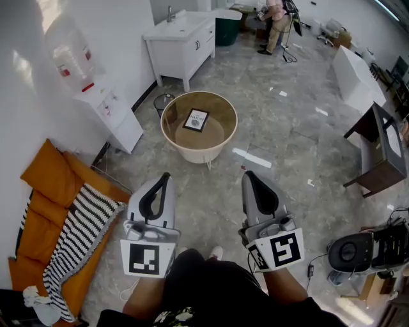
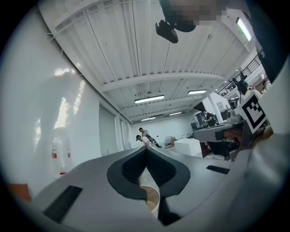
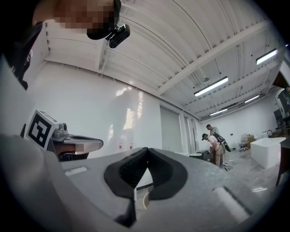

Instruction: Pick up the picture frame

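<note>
A small black picture frame point(image 1: 196, 119) with a white print lies flat on a round beige table point(image 1: 170, 125) a few steps ahead on the floor. My left gripper point(image 1: 166, 175) and right gripper point(image 1: 246, 174) are held side by side, well short of the table, both pointing toward it. Each is shut with nothing between its pads. In the left gripper view the jaws meet point(image 2: 146, 149), and the table's curved rim point(image 2: 153, 201) shows below them. In the right gripper view the jaws point(image 3: 147, 150) are shut too, with a sliver of the table point(image 3: 144, 201) beneath.
A white water dispenser point(image 1: 107, 108) stands at the left wall, a small bin point(image 1: 163, 102) just behind the table. An orange couch with a striped blanket point(image 1: 70, 243) lies at left. A white sink cabinet point(image 1: 180, 43) is at the back, a dark side table point(image 1: 381, 152) right. Two people point(image 1: 275, 19) work far off.
</note>
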### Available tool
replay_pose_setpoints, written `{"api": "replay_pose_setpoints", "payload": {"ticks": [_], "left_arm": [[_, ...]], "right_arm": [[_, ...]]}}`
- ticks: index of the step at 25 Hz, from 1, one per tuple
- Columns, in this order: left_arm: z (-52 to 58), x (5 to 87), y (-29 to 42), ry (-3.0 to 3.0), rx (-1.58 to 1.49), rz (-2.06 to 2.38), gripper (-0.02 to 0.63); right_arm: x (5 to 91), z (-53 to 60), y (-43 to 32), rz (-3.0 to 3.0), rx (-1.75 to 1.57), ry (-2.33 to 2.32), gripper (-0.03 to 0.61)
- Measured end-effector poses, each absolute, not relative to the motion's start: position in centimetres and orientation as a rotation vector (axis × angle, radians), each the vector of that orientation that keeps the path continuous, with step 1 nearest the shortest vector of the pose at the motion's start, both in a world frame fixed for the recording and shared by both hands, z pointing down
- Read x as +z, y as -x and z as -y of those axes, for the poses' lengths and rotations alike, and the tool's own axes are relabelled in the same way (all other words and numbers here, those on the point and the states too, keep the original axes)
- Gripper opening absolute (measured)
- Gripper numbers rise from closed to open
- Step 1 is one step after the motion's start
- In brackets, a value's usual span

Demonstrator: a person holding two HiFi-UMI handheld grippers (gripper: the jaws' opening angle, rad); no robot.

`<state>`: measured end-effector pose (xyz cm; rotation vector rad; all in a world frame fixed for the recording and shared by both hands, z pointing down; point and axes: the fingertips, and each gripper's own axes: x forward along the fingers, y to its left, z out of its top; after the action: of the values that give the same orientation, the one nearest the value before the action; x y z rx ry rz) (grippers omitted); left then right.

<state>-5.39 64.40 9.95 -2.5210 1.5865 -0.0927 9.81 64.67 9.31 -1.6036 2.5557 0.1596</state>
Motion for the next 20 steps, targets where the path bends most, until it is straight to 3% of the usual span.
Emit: {"api": "replay_pose_setpoints", "payload": {"ticks": [20], "left_arm": [[-65.1, 11.1, 3.6, 2.496, -0.143, -1.626, 0.006]], "right_arm": [[9.8, -64.4, -11.8, -2.550, 0.262, 1.555, -0.003]]}}
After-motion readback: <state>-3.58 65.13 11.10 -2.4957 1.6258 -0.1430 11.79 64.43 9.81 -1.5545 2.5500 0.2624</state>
